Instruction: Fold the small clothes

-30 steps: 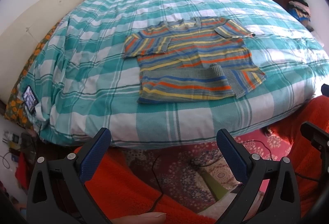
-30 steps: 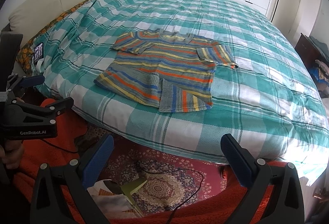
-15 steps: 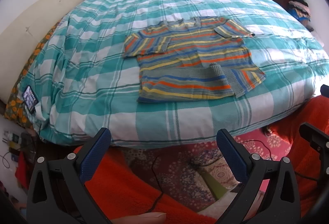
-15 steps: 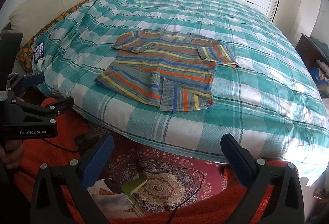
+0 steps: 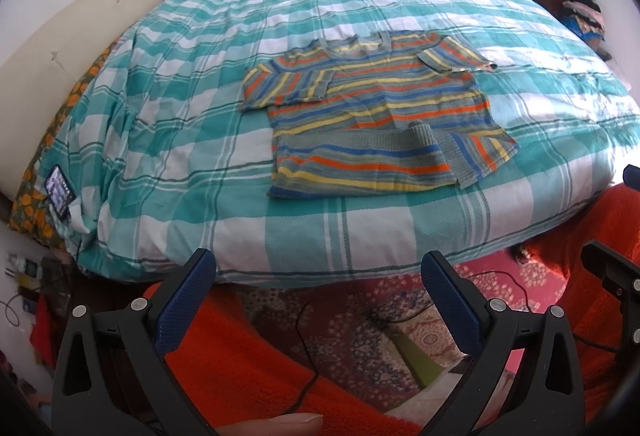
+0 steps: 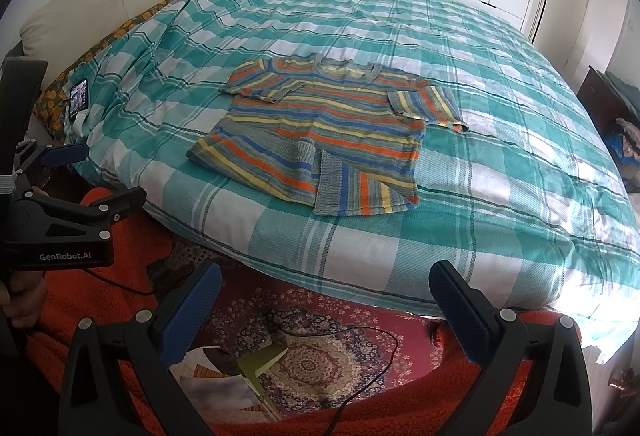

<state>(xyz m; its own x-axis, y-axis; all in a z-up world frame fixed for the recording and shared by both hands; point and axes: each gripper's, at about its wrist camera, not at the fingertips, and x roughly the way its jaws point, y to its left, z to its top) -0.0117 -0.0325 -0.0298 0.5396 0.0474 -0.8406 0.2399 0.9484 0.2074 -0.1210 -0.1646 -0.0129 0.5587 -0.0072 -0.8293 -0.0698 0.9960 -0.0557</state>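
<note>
The left gripper [image 5: 318,272] is hanging below the near edge of the bed [image 5: 360,236], its blue-padded jaws spread wide with nothing between them. The right gripper [image 6: 326,286] is doing likewise on its own side, jaws gaping and empty, off the mattress and over the patterned rug [image 6: 320,352]. In the right wrist view the left gripper [image 6: 76,172] is showing from the side at the left border, with a hand [image 6: 22,300] gripping its handle.

The striped sweater [image 5: 372,112] is lying flat on the teal checked bedspread [image 5: 180,96], toward the near edge of the bed and well apart from both grippers. Its neck is pointing to the far edge, both short sleeves are lying folded in over the chest, and its hem is lying turned up in a band, with one corner flipped toward the right edge.

A phone [image 5: 60,190] is resting at the bed's left edge. Orange fleece fabric [image 5: 240,368] is filling the foreground under the grippers.
</note>
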